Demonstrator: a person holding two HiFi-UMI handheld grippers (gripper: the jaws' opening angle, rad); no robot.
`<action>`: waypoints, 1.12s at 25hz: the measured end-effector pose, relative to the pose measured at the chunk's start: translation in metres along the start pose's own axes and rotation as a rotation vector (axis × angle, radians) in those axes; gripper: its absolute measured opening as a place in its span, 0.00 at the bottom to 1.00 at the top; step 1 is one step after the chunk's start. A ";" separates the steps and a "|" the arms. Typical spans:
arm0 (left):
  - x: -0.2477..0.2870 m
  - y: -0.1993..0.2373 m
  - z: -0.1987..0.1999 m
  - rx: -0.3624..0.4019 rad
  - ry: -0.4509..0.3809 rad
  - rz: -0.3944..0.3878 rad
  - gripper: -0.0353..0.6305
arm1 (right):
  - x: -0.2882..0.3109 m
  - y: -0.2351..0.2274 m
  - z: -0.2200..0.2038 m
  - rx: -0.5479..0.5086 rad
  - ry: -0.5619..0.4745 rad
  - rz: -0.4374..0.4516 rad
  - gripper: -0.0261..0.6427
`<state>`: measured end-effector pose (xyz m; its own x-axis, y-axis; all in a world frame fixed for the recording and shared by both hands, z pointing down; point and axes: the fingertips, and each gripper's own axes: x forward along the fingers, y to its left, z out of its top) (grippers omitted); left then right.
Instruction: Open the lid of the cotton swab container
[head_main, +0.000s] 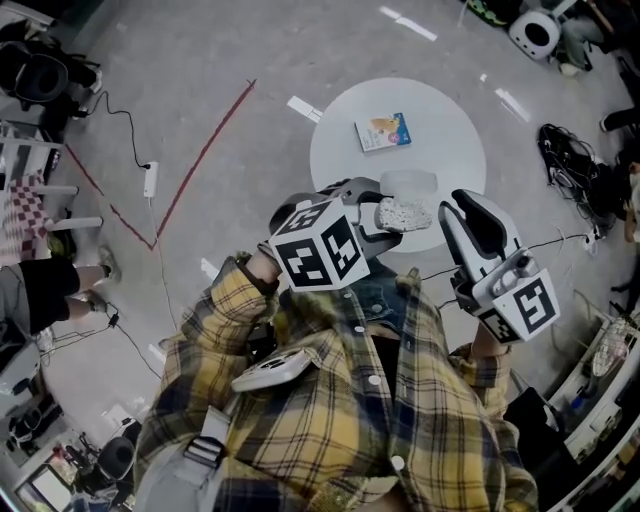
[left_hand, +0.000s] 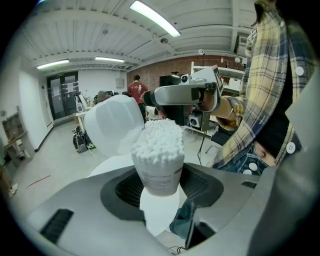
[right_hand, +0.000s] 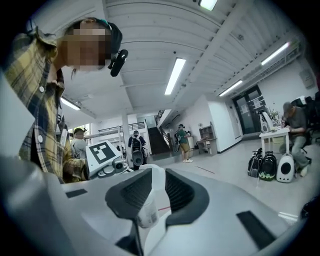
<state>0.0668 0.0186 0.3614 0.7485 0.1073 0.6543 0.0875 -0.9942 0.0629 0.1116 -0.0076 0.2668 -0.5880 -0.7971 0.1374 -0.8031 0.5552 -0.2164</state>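
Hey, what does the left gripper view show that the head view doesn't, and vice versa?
Only the left gripper view: the ceiling lights, the brick wall and a person in a red top far back. Only the head view: the booklet and the power strip on the floor. Both: the round white table, the container held in the left gripper, its lid swung open, the right gripper and the plaid shirt.
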 end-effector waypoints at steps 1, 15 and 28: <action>0.000 0.001 0.003 -0.001 -0.005 0.004 0.40 | -0.004 -0.001 -0.001 0.003 -0.005 -0.015 0.16; 0.002 0.002 0.004 0.010 -0.006 -0.012 0.40 | -0.012 -0.011 -0.037 0.019 0.057 -0.134 0.06; 0.000 -0.001 -0.002 0.023 -0.001 -0.017 0.40 | -0.010 -0.005 -0.044 0.031 0.073 -0.111 0.06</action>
<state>0.0654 0.0196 0.3624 0.7473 0.1240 0.6528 0.1154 -0.9917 0.0562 0.1174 0.0075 0.3091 -0.5022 -0.8331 0.2317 -0.8608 0.4561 -0.2259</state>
